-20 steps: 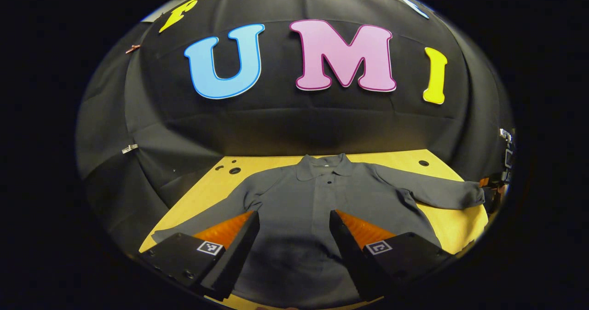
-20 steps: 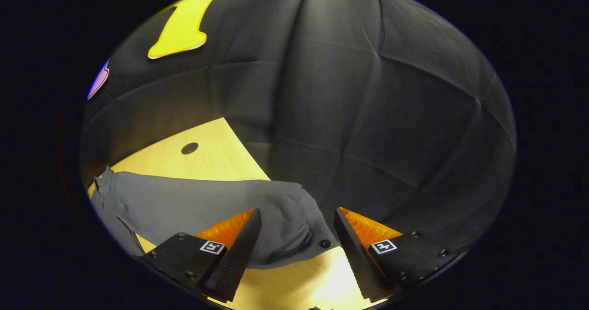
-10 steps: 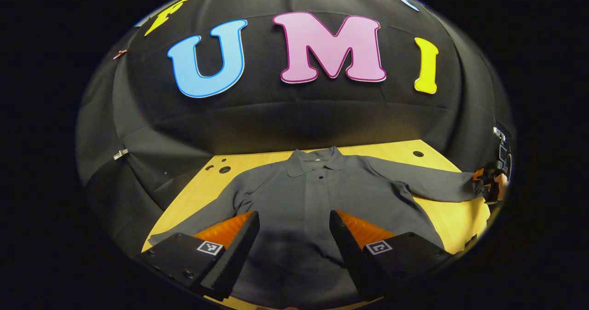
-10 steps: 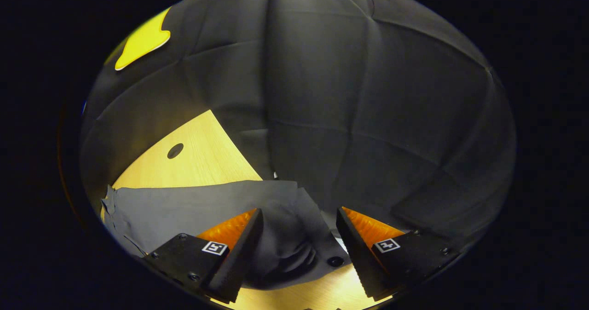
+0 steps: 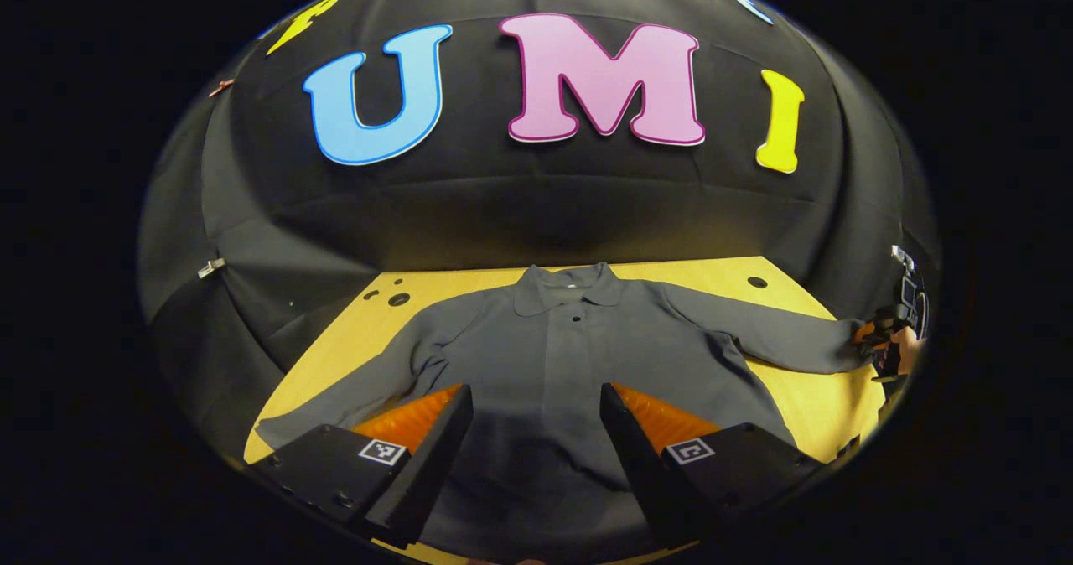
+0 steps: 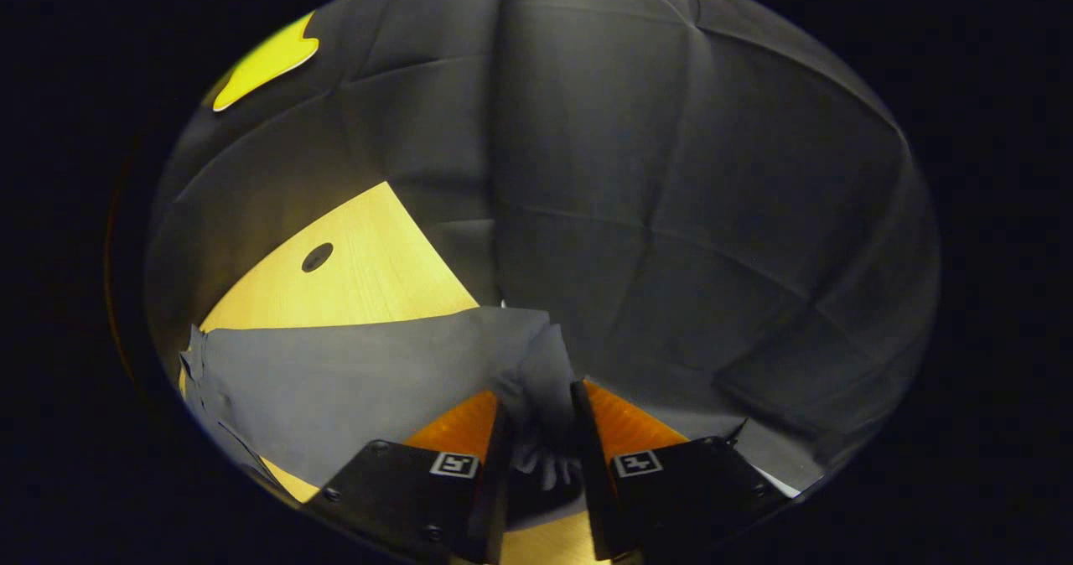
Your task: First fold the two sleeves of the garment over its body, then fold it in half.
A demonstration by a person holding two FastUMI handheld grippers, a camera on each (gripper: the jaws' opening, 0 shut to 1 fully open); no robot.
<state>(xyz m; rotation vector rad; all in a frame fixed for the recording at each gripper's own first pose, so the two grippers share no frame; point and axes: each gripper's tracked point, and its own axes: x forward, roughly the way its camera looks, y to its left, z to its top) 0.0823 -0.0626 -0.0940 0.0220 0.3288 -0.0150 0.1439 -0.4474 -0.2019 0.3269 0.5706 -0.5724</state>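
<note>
A grey long-sleeved shirt [image 5: 570, 355] lies flat on the yellow wooden table [image 5: 821, 406], collar [image 5: 563, 287] at the far side and both sleeves spread out. My left gripper [image 5: 536, 393] hangs open above the shirt's lower body, holding nothing. One sleeve [image 5: 352, 389] runs toward the table's near left corner. The other sleeve [image 5: 771, 334] reaches right to where the right gripper [image 5: 887, 343] meets its cuff. In the right gripper view, my right gripper [image 6: 541, 393] is shut on the bunched cuff [image 6: 543, 372] of that sleeve [image 6: 352, 372], by the table's edge.
Black cloth walls stand close behind the table and along its right edge. Small round holes [image 5: 399, 299] mark the tabletop's far left, and one more hole [image 6: 317, 256] lies beyond the held sleeve. A metal clip [image 5: 211, 268] hangs on the cloth at the left.
The right gripper's fingers have come together on the sleeve cuff, which now bunches between them. The left gripper has stayed open over the shirt and shifted only slightly.
</note>
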